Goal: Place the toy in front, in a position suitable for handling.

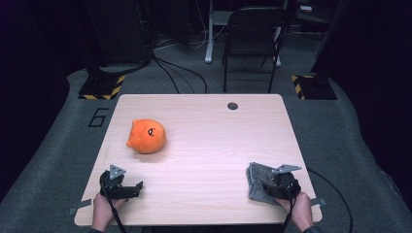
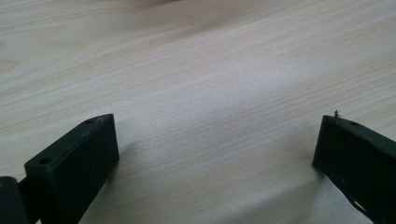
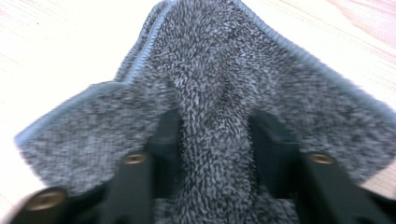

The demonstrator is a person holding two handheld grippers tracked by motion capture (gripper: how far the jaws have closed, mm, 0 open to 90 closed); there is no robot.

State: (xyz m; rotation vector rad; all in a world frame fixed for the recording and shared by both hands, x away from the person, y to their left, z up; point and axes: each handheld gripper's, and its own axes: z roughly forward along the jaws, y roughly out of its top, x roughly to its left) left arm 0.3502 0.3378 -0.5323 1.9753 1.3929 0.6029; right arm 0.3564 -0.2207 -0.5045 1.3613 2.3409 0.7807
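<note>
Grey cloth (image 1: 258, 182) near table (image 1: 204, 141) edge

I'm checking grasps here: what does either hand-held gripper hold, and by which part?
The right hand-held gripper pinches a raised fold in the middle of the grey towel. The left hand-held gripper stands open over the table, holding nothing.

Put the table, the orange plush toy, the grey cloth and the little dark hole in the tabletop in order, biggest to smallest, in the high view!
1. table
2. orange plush toy and grey cloth: they look about alike, and the right gripper hides part of the cloth, so no ranking.
3. dark hole
</note>
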